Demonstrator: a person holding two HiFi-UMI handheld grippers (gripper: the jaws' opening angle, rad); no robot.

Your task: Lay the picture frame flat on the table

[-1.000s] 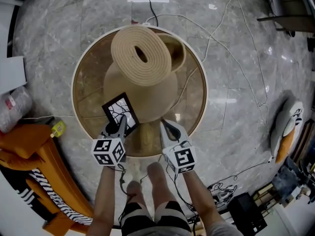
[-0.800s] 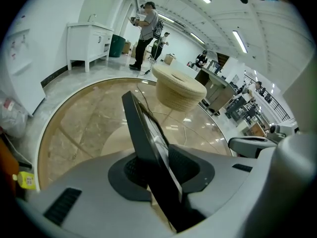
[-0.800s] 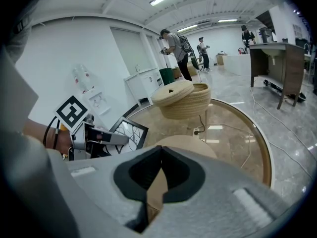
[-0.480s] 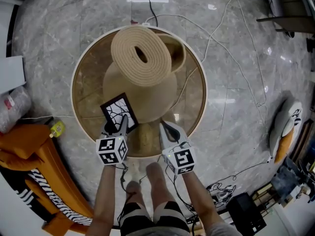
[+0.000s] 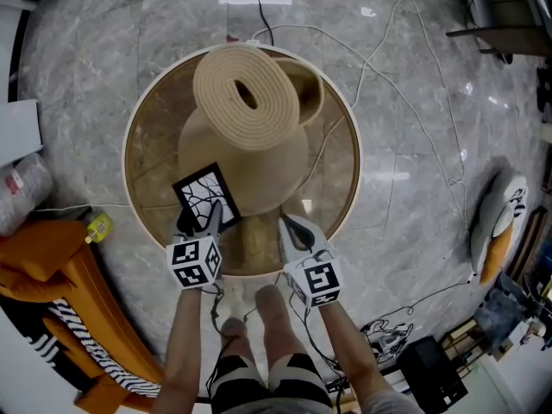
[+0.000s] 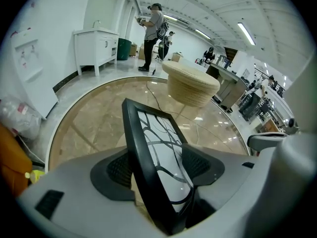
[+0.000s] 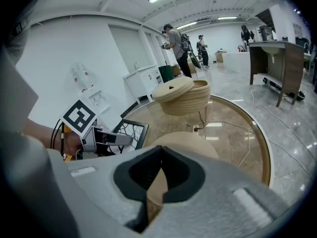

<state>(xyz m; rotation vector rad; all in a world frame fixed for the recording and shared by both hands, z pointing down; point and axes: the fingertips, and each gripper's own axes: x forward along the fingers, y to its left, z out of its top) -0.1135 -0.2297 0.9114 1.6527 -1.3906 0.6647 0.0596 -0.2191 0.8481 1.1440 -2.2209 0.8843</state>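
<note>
Your L gripper (image 5: 202, 218) is opening w/ the picture frame (image 5: 200, 192) tilted between its jaws, at the bench's (image 5: 151, 158) near side. Released too high, it could slap the glass or tip over. R gripper (image 5: 287, 223) is pressed together, empty.

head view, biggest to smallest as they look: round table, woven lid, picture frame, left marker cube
1. round table
2. woven lid
3. picture frame and left marker cube look about alike; the cube sits nearer the camera, so I won't rank those two.
</note>
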